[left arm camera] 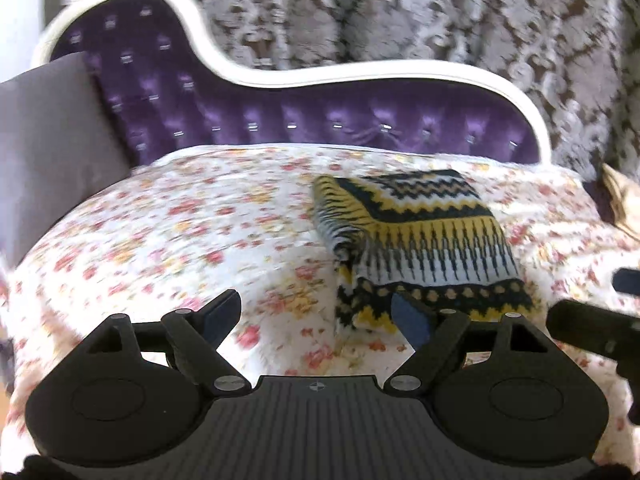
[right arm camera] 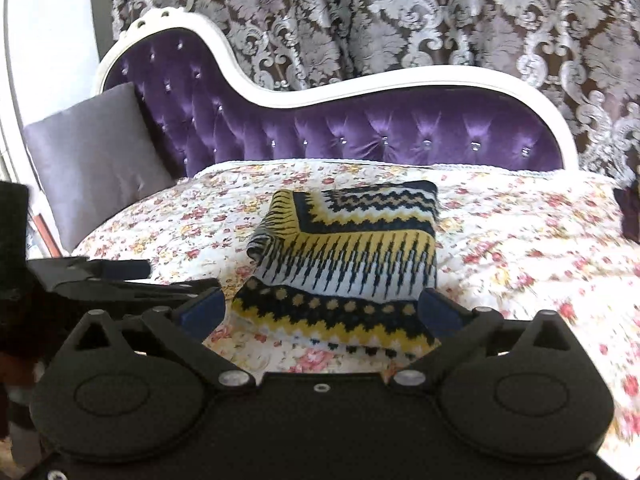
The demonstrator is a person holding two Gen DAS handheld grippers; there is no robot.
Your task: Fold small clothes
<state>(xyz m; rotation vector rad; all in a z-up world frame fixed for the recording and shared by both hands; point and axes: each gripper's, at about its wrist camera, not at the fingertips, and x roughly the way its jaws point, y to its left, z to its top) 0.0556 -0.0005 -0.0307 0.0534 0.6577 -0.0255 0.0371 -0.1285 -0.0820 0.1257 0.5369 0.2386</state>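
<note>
**Folded knit lying on floral quilt, both grippers spread wide**

Folded into a compact rectangle: a patterned knit garment in yellow, navy and white zigzags, lying on the floral quilt that covers the seat of a purple tufted chaise with a white carved frame. Upper layer doubled back over a lower hem band of dots and zigzags, left edge rolled into a thick fold. Garment toward the right half of the quilt in the left wrist view, near centre in the right wrist view.

Left gripper spread wide, nothing between the blue pads, hovering over bare quilt just left of the garment's near corner; right-hand pad overlapping the hem in that view, contact impossible to judge. Right gripper likewise wide apart, holding nothing, framing the garment's near hem between its pads.

Grey cushion propped at the chaise's raised left end. Behind, a heavy damask curtain in silver and brown. Left wrist view noticeably motion-blurred.
</note>
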